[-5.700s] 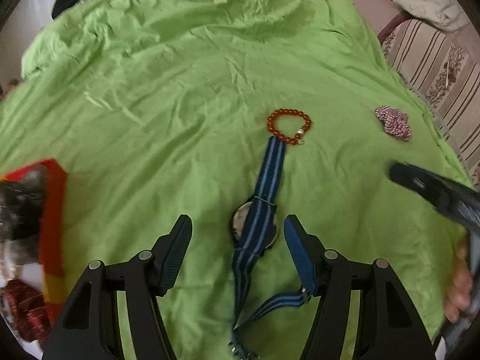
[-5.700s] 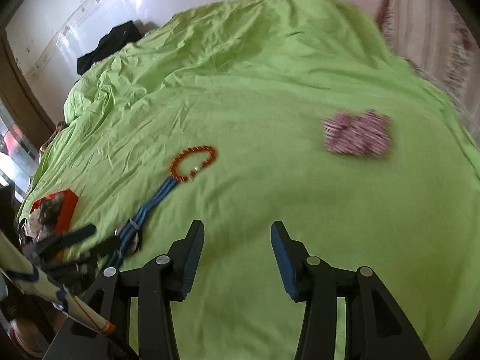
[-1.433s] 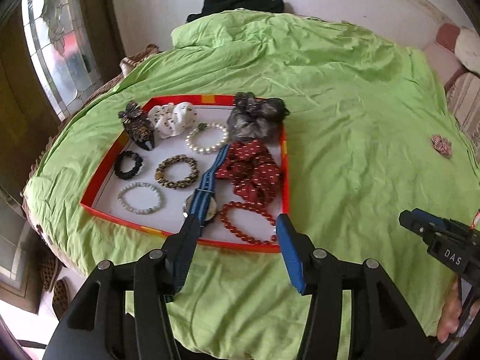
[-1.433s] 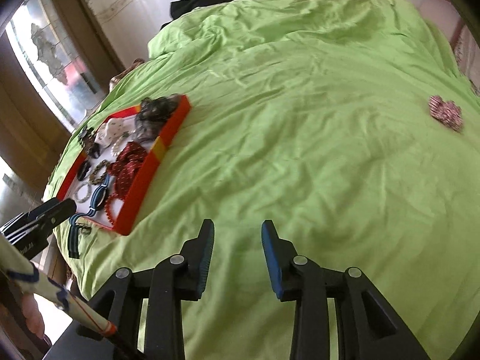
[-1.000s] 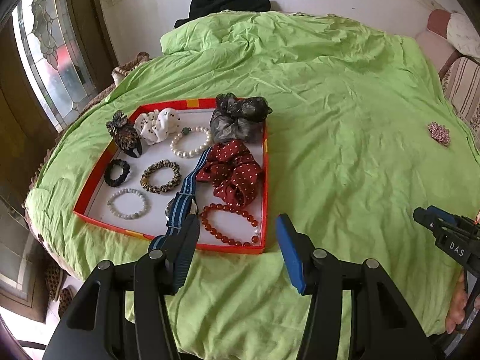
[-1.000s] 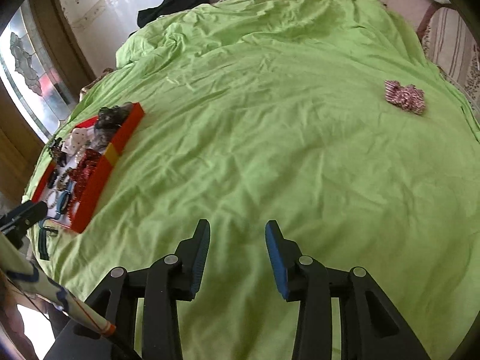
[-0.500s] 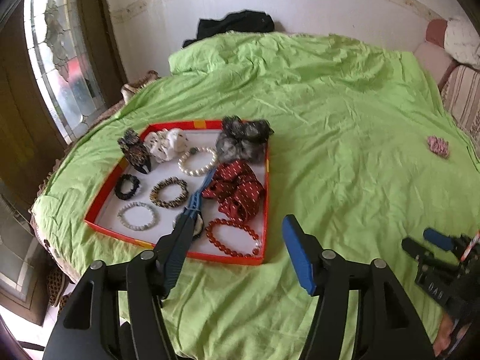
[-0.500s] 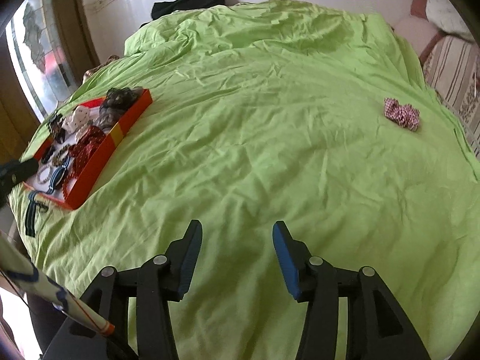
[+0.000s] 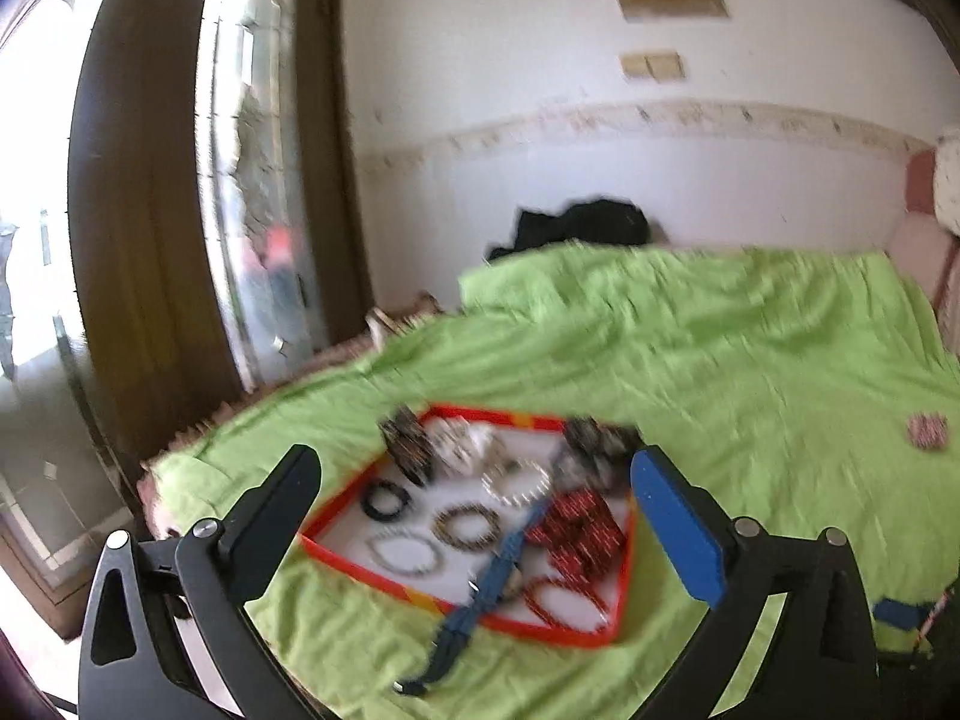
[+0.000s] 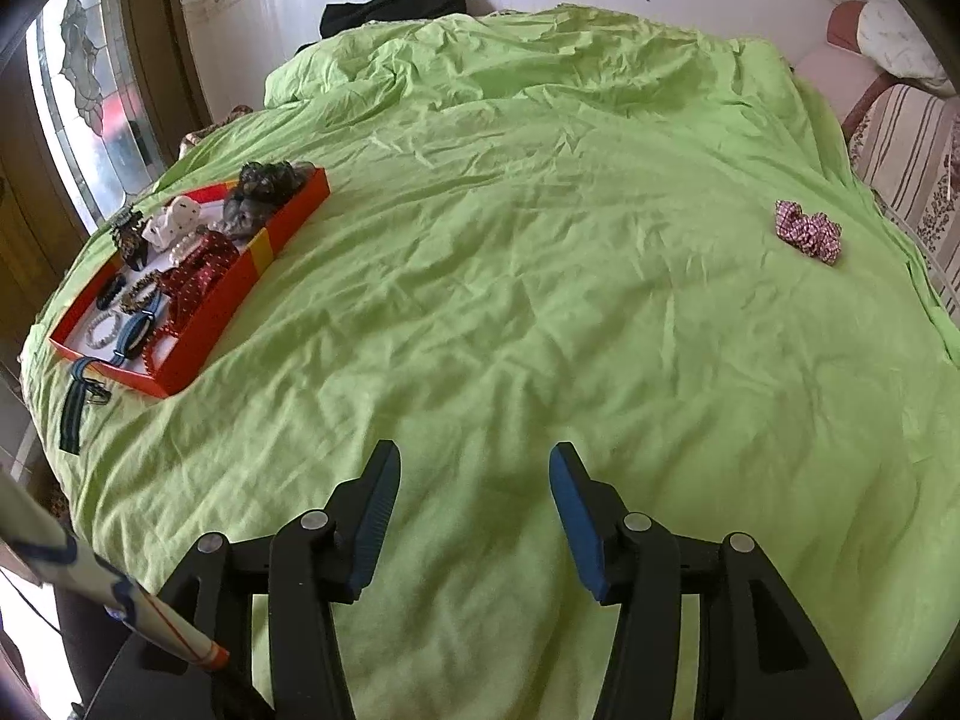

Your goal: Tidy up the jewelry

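On green sheet [image 10: 540,300], red tray [image 10: 204,324] held bracelets, scrunchies; blue watch [image 10: 135,330] lay in tray, strap trailing over near rim. Lone scrunchie [image 10: 807,231] well apart, far right. Left gripper [image 9: 474,480] spread wide, empty. Right gripper [image 10: 474,480] likewise parted, holding nothing.

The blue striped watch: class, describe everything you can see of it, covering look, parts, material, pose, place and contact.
The blue striped watch has a round face on a long band with light and dark blue stripes that looks like woven fabric. It lies flat and stretched out, diagonal in the red tray, its face inside near the front edge beside a red bead bracelet. One strap end runs past the tray's front wall onto the green sheet, ending in a small buckle. Neither gripper touches it. The left wrist view is blurred.
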### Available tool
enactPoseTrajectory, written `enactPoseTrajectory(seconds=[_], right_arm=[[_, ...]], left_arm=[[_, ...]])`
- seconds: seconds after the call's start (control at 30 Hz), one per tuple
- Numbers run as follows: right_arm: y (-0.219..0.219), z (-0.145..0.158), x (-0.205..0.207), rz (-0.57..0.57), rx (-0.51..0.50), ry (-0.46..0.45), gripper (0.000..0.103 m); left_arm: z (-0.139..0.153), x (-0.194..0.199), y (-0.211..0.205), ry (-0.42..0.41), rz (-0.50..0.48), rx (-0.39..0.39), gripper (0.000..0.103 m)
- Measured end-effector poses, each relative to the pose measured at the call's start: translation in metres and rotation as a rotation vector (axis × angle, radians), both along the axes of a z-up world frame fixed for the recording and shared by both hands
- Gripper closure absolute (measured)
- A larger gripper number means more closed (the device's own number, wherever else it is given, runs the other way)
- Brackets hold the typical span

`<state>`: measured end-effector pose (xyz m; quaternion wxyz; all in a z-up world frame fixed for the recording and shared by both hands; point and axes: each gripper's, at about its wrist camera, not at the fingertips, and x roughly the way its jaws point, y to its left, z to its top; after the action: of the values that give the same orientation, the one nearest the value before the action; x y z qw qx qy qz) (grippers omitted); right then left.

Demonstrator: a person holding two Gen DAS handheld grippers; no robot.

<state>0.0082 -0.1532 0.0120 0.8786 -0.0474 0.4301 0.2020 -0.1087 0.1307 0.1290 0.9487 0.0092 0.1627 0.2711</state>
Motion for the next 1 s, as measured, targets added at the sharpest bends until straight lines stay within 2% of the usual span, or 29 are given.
enactPoseTrajectory(seconds=[0.13,0.23,0.4,0.57,0.77,0.87,1.0], right_arm=[[0.008,0.002,-0.005,0.024,-0.004,-0.011,0.044],[0.013,0.002,-0.008,0.036,-0.011,-0.01,0.044],[0.024,0.004,-0.012,0.054,-0.004,-0.008,0.044],[0.054,0.017,-0.021,0.117,-0.004,-0.041,0.044],[0.094,0.039,-0.031,0.149,-0.003,-0.105,0.039],[0.107,0.044,-0.038,0.151,-0.006,-0.132,0.036],[0.122,0.042,-0.045,0.158,-0.047,-0.151,0.036]], left_arm=[[0.003,-0.004,0.017,0.008,0.028,-0.032,0.0],[0.001,-0.009,0.028,0.001,0.082,-0.022,0.0],[0.003,-0.024,0.04,-0.065,0.146,-0.017,0.0],[0.009,-0.036,0.046,-0.11,0.185,0.006,0.0],[0.006,-0.043,0.057,-0.072,0.167,-0.036,0.0],[-0.002,-0.043,0.062,-0.018,0.167,-0.039,0.0],[-0.018,-0.04,0.075,0.064,0.144,-0.087,0.0]])
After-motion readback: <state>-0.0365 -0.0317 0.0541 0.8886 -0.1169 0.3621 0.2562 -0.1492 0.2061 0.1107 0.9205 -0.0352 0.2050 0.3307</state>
